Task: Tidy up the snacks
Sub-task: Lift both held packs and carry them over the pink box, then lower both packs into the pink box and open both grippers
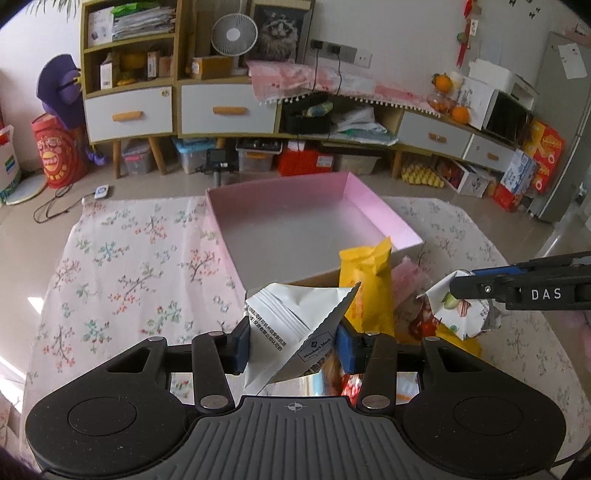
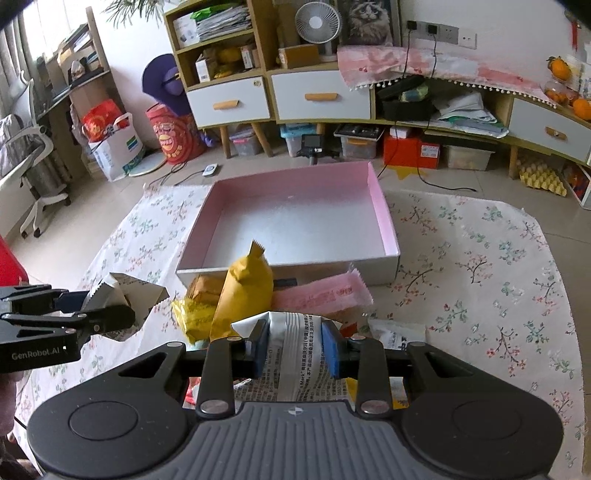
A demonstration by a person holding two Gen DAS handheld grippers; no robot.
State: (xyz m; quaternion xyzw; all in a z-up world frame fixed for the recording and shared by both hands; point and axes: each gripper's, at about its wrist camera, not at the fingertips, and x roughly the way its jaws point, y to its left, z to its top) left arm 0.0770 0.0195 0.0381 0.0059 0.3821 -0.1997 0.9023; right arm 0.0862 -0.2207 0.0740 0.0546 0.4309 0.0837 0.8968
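My left gripper (image 1: pixel 293 343) is shut on a white Member's Mark snack packet (image 1: pixel 295 325), held above the table in front of the pink box (image 1: pixel 369 203). It also shows at the left of the right wrist view (image 2: pixel 107 314). My right gripper (image 2: pixel 295 347) is shut on another white snack packet (image 2: pixel 295 354); it shows in the left wrist view (image 1: pixel 458 288) with that packet (image 1: pixel 458 310). A pile of snacks lies before the box (image 2: pixel 380 206): a yellow bag (image 2: pixel 247 288), a pink packet (image 2: pixel 321 291), a yellow packet (image 2: pixel 192 314). The box looks empty.
The floral tablecloth (image 1: pixel 129 266) covers the table. A white packet (image 2: pixel 399 334) lies right of the pile. Cabinets with drawers (image 1: pixel 225 107), a fan (image 1: pixel 233 35) and storage bins stand beyond the table across the floor.
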